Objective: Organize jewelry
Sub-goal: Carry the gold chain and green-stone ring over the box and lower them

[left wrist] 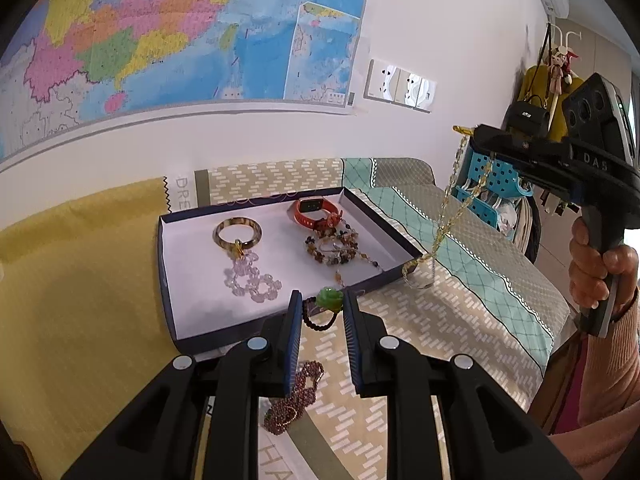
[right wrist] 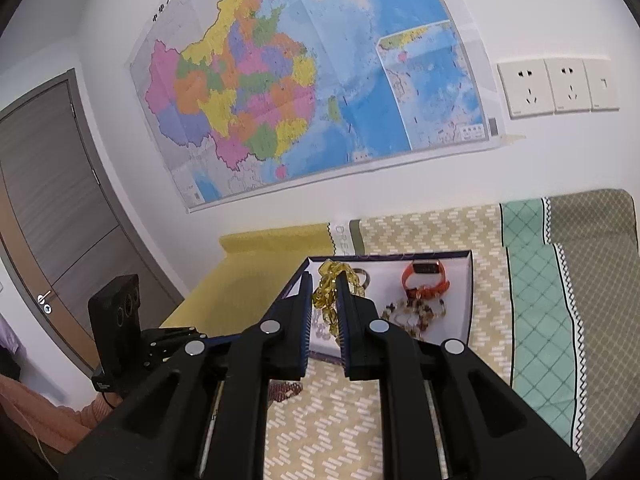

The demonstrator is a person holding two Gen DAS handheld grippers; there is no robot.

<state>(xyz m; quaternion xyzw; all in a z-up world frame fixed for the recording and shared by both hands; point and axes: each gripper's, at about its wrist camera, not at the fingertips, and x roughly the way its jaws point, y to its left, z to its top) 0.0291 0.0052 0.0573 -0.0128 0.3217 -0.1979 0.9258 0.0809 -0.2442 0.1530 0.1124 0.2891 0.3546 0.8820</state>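
One tray [left wrist: 168,280], one bangle [left wrist: 238,232], one watch [left wrist: 316,212], two wall sockets [right wrist: 546,88], one map [right wrist: 304,92]

White letters "DAS" stand on the black body of the right gripper [left wrist: 476,134], at the right of the left wrist view. The patterned bedspread [left wrist: 400,320] carries "DRE" beside the yellow panel and "HA" at the bottom edge. The wall map [right wrist: 304,92] bears a title in Chinese characters along its top.
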